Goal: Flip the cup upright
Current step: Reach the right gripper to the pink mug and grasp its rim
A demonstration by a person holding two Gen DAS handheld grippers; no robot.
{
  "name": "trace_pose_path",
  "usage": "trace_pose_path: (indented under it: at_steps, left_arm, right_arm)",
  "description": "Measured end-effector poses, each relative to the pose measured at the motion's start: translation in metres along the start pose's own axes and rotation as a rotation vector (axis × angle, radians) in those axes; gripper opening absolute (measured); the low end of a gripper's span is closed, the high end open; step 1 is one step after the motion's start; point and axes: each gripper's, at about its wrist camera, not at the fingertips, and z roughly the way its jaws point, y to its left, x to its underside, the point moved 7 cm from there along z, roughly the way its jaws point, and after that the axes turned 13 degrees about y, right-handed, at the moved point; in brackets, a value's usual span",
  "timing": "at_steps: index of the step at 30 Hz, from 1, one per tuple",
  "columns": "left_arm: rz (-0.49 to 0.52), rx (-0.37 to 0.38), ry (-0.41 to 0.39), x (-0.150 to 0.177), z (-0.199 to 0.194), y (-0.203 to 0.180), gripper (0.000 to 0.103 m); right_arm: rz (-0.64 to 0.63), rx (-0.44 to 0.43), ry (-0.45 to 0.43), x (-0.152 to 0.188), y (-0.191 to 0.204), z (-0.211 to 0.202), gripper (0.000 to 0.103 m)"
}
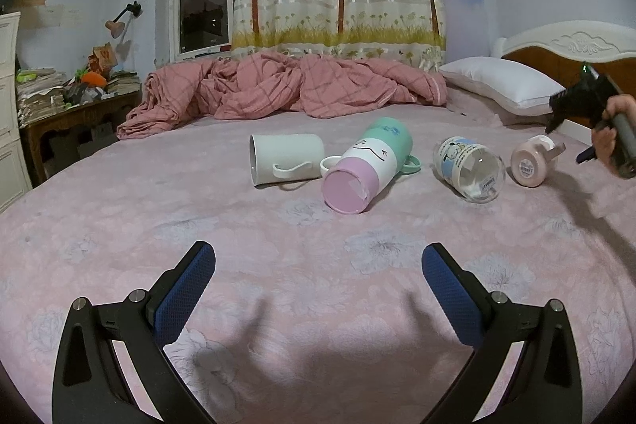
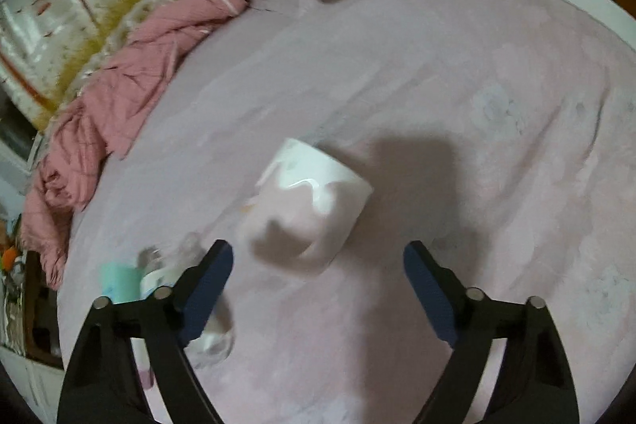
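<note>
Several cups lie on their sides on the pink bed sheet (image 1: 302, 304): a white mug (image 1: 286, 158), a tall pink, white and green cup (image 1: 365, 165), a clear glass mug with a cartoon print (image 1: 469, 167) and a small pale pink cup (image 1: 530, 161). My left gripper (image 1: 318, 261) is open and empty, low over the sheet, well short of the cups. My right gripper (image 2: 318, 257) is open above the small pink cup (image 2: 310, 209), which lies between and just beyond its fingers. From the left wrist view the right gripper (image 1: 572, 110) hovers right of that cup.
A crumpled pink quilt (image 1: 278, 86) lies along the bed's far side, with a white pillow (image 1: 501, 82) and headboard (image 1: 572, 46) at the right. A cluttered wooden desk (image 1: 75, 98) stands left of the bed. The glass mug (image 2: 167, 265) lies left of my right gripper.
</note>
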Motion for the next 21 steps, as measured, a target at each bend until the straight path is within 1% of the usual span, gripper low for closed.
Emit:
trace_pose_path:
  at_steps: [1,3,4,5,6,7,8,9,11,13,16,18,20,21]
  left_arm:
    - [-0.001,0.002,-0.001,0.0,-0.002,0.0,0.103]
    - [-0.004,0.004,-0.007,0.0,-0.004,0.0,0.103]
    - [-0.004,0.004,-0.008,-0.001,-0.005,0.0,0.103]
    - [-0.003,0.004,-0.006,-0.002,-0.004,0.0,0.103]
    - [0.0,0.002,-0.003,-0.001,-0.005,-0.001,0.103]
    - [0.0,0.002,-0.001,-0.001,-0.005,0.0,0.103]
    - [0.001,0.002,0.0,-0.002,-0.006,0.001,0.103]
    - [0.0,0.003,0.0,-0.003,-0.006,0.001,0.103]
    - [-0.001,0.004,0.002,-0.003,-0.006,0.0,0.103]
    - [-0.001,0.004,0.005,-0.007,-0.004,0.001,0.103]
    - [0.001,0.003,0.003,-0.008,-0.006,0.0,0.103]
    - [0.003,0.002,0.002,-0.01,-0.006,0.001,0.103]
    - [0.004,0.0,0.002,-0.013,-0.005,0.001,0.103]
    - [0.005,-0.001,0.002,-0.013,-0.005,0.001,0.103]
  right_arm:
    - [0.007,-0.015,0.013,-0.003,-0.008,0.007,0.078]
    - [0.007,-0.03,0.022,-0.004,-0.016,0.016,0.076]
    - [0.033,-0.078,0.037,-0.004,-0.017,0.018,0.071]
    - [0.032,-0.084,0.029,-0.007,-0.025,0.02,0.067]
    - [0.027,-0.091,0.028,-0.003,-0.024,0.025,0.052]
    - [0.021,-0.147,0.024,-0.004,-0.021,0.025,0.04]
    - [0.018,-0.203,0.025,-0.002,-0.018,0.023,0.024]
    - [0.015,-0.212,0.03,0.001,-0.01,0.021,0.021]
    - [-0.043,-0.186,0.026,0.006,0.004,0.016,0.018]
    - [-0.136,-0.128,0.013,0.014,0.017,0.005,0.016]
    - [-0.256,-0.028,0.007,0.028,0.038,-0.014,0.016]
    - [-0.38,0.051,0.021,0.049,0.054,-0.028,0.015]
    - [-0.48,0.09,0.043,0.073,0.067,-0.042,0.015]
    - [-0.511,0.102,0.057,0.084,0.077,-0.047,0.015]
